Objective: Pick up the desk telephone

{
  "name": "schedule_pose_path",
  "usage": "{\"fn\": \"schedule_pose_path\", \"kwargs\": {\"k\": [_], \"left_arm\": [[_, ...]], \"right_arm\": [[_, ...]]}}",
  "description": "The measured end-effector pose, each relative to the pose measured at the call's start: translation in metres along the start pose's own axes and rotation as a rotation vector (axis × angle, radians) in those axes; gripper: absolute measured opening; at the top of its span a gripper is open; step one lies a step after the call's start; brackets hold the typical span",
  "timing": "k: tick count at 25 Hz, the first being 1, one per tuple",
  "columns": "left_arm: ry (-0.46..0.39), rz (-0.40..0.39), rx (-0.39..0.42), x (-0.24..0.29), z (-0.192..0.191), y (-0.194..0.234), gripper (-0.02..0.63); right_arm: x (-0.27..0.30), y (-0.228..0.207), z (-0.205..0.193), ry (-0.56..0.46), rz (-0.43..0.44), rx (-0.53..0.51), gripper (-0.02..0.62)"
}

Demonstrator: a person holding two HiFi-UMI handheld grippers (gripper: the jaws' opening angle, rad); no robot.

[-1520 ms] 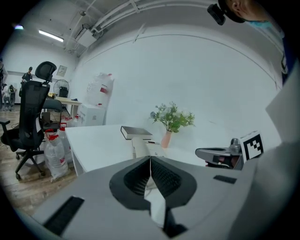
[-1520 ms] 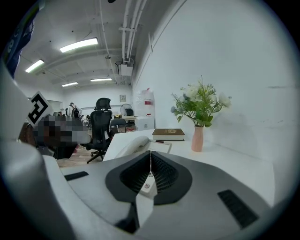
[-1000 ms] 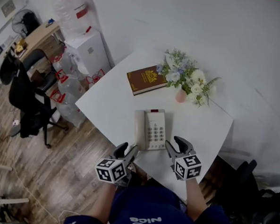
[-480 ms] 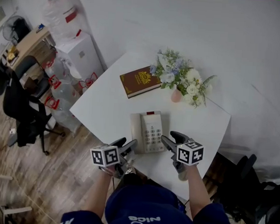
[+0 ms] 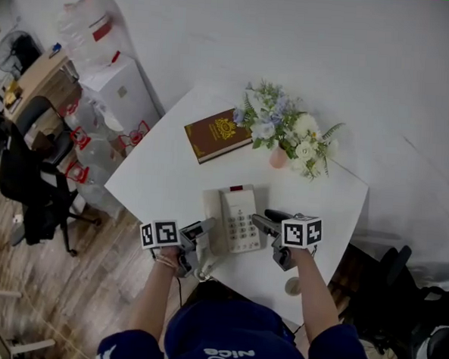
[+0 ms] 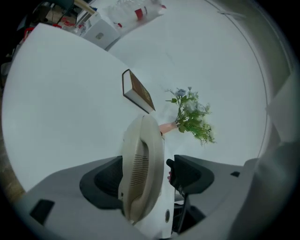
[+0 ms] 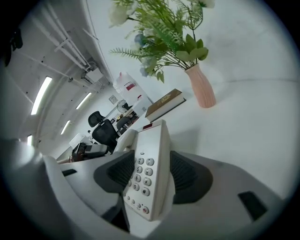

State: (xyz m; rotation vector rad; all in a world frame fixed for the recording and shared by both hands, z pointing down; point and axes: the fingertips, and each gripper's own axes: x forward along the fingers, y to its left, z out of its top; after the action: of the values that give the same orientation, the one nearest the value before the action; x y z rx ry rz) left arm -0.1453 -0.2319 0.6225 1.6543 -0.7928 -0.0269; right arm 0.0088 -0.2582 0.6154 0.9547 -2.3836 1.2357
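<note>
Head view steeply down, gripper views close, sharing telephone [image 5: 237, 214]

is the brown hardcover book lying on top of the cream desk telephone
No, the brown hardcover book lies flat on the white table, apart from the cream desk telephone and beyond it.

The cream desk telephone [image 5: 237, 217] is lying flat on the white table [image 5: 164, 171], its handset [image 5: 207, 208] resting in the cradle.

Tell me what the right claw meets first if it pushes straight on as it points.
The desk telephone: its keypad side stands between the jaws of the right claw, which are opening. Going on would likely seat it deeper.
</note>
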Motion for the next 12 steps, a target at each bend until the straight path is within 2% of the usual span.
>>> {"fn": "schedule_pose_path", "kwargs": {"k": [5,8,12], "left_arm": [[0.03,-0.004,-0.024,0.01,0.006,0.014,0.348],[0.07,-0.046,-0.018,0.017,0.004,0.014,0.352],[0.124,-0.075,-0.009,0.026,0.001,0.014,0.356]], "right_arm": [[0.007,-0.005,-0.003,0.05,0.045,0.081,0.245],[0.012,-0.013,-0.007,0.088,0.036,0.091,0.246],[0.02,-0.012,-0.006,0.112,0.074,0.144,0.247]]}}
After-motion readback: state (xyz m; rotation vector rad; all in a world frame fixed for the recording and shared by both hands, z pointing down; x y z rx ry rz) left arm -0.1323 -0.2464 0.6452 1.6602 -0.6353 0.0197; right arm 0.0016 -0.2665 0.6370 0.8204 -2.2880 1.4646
